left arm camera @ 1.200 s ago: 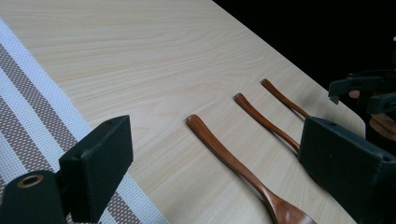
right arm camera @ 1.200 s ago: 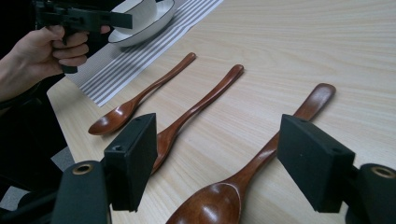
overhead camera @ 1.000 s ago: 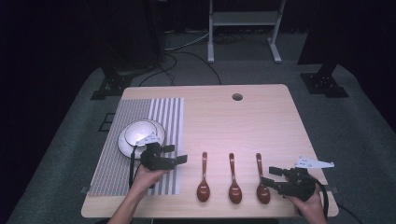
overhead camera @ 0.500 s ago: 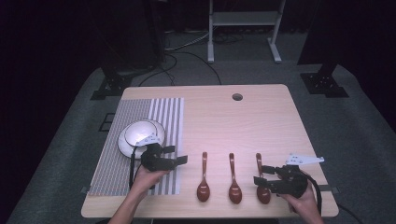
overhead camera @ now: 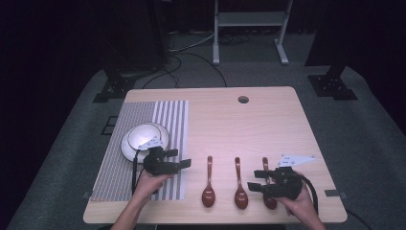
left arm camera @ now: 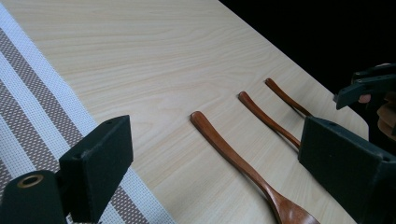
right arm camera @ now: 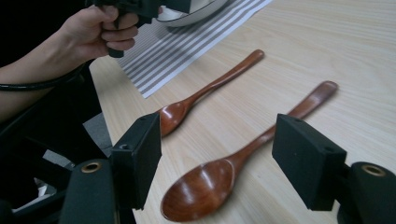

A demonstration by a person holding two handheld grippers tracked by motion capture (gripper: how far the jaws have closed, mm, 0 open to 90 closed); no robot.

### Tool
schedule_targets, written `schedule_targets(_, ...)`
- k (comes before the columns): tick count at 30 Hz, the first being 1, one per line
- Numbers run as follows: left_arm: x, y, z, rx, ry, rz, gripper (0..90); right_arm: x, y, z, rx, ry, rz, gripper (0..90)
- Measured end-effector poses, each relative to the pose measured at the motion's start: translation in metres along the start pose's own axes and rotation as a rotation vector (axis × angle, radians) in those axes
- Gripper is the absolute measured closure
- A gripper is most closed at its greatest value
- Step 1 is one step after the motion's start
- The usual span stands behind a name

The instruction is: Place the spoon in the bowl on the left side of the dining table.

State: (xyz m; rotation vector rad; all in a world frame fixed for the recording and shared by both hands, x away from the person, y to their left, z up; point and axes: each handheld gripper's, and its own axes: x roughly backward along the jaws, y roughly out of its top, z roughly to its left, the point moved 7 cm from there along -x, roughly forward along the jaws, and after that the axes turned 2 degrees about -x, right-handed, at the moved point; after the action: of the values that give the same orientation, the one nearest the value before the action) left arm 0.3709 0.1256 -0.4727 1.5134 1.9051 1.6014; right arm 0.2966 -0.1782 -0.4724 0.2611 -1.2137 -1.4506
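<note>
Three brown wooden spoons lie side by side near the table's front edge: the left spoon (overhead camera: 209, 184), the middle spoon (overhead camera: 239, 186) and the right spoon (overhead camera: 265, 164). My right gripper (overhead camera: 257, 179) hovers over the right spoon's bowl and points left. Its jaws have just been closing a little, but they stand open. In the right gripper view, the middle spoon's bowl (right arm camera: 201, 193) lies on the table between them, untouched by the pads. My left gripper (overhead camera: 179, 158) is open over the placemat's right edge, aimed at the spoon handles (left arm camera: 219, 140), with nothing held.
A white bowl (overhead camera: 143, 139) sits on the striped placemat (overhead camera: 170, 115) at the left, just behind the left hand. A round cable hole (overhead camera: 243, 99) lies at the table's far side. The light wooden tabletop (overhead camera: 249, 129) stretches beyond the spoons.
My right gripper has moved left across the right spoon, toward the middle spoon's bowl. The left gripper, spoons and bowl have stayed put.
</note>
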Motion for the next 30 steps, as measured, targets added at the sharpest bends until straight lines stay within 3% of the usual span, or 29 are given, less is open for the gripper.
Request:
schedule_targets(9,0.000,0.000,0.001,0.007,0.001,-0.001,9.2,-0.026,0.007,0.016,0.031,0.066,0.053,32.8)
schedule_targets(23,-0.001,-0.002,0.003,0.017,0.002,0.005,9.2,-0.054,0.010,0.039,0.092,0.126,0.149,40.1)
schedule_targets(30,-0.002,-0.002,0.003,0.014,0.001,0.007,9.2,-0.078,0.010,0.052,0.134,0.153,0.217,45.4)
